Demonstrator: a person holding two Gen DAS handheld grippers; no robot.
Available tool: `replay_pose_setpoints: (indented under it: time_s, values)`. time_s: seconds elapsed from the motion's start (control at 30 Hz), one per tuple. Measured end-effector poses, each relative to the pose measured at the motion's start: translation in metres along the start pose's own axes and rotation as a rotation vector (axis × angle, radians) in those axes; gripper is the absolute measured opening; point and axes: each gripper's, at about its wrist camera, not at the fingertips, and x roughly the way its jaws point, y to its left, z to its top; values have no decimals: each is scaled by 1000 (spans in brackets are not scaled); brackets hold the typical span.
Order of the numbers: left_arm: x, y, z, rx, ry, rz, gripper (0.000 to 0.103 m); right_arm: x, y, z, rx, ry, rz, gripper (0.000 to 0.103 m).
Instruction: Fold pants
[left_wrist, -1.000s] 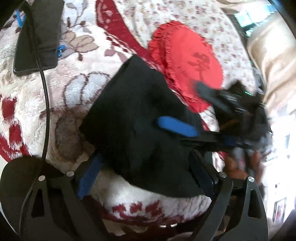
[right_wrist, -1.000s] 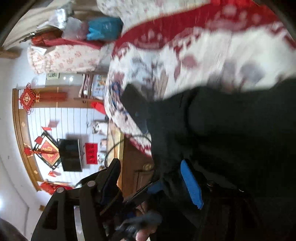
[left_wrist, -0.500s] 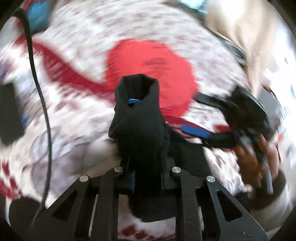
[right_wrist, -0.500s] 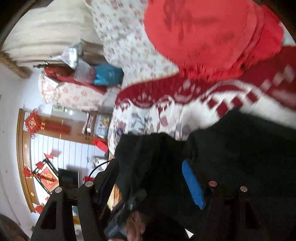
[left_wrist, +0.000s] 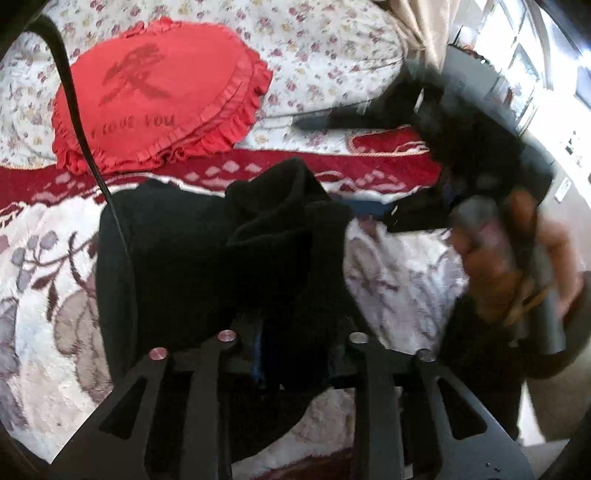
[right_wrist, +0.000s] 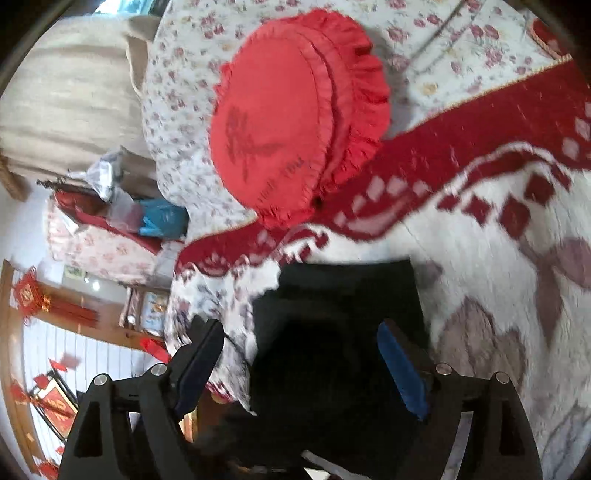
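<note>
Left wrist view: my left gripper (left_wrist: 291, 350) is clenched on a bunched fold of the black pants (left_wrist: 207, 258); the cloth rises in a crumpled peak just ahead of the fingers and hides the pads. The rest of the pants lies spread on the white-and-red floral blanket (left_wrist: 44, 295), below its red border band.

My right gripper (left_wrist: 424, 218) shows at the right of this view, blurred, with the hand (left_wrist: 517, 258) around its grip; it sits just beside the raised fold, and I cannot tell whether it touches.

Right wrist view: the right gripper (right_wrist: 306, 365) has its fingers spread wide, released, blue pad (right_wrist: 402, 373) bare. A flat folded part of the pants (right_wrist: 343, 332) lies between and ahead of the fingers, near the blanket's edge (right_wrist: 229, 354).

A red ruffled heart cushion (left_wrist: 155, 96) rests against the floral quilt (left_wrist: 332, 44), beyond the red band. A black cable (left_wrist: 77, 110) crosses the left view.
</note>
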Motion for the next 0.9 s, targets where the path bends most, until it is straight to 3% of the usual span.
replay_pose_setpoints:
  time_s: [0.03, 0.07, 0.1, 0.13, 0.3, 0.4, 0.47, 0.53, 0.57, 0.6, 0.67, 0.77, 0.83, 0.9]
  values:
    - [-7, -2, 1, -4, -4, -23, 38, 3, 0, -3, -7, 13, -3, 85]
    - [-16, 0, 2, -12, -16, -76, 65, 5, -1, -3, -9, 14, 3, 85]
    - [-24, 1, 3, -24, -37, -132, 82, 8, -1, -4, -8, 20, 10, 85]
    - [-31, -1, 4, -35, -63, -163, 84, 10, 1, -5, -9, 29, 16, 85]
    - [-51, -1, -2, 20, -66, -98, 84, 8, 9, -8, -28, 24, 23, 87]
    - [-63, 17, -11, -14, -78, -53, 84, 21, 13, -15, -65, 52, -54, 87]
    - [-64, 35, -13, -60, -77, -6, 84, 35, 8, -22, -63, 76, -81, 79]
    - [-61, 47, -14, -98, -70, 33, 84, 47, 4, -29, -99, 84, -112, 43]
    - [-59, 53, -13, -115, -67, 50, 84, 50, 10, -32, -172, 70, -163, 36]
    - [-59, 55, -13, -123, -66, 60, 84, 50, 15, -31, -213, 62, -174, 23]
    - [-57, 57, -8, -131, -73, 74, 84, 44, 31, -28, -291, 34, -197, 20]
    - [-48, 57, 2, -143, -86, 101, 84, 34, 52, -24, -435, -20, -307, 18]
    - [-36, 59, 5, -159, -78, 122, 84, 32, 47, -21, -429, -24, -339, 18]
    - [-15, 62, 3, -184, -19, 153, 84, 40, 33, -19, -428, -23, -408, 18]
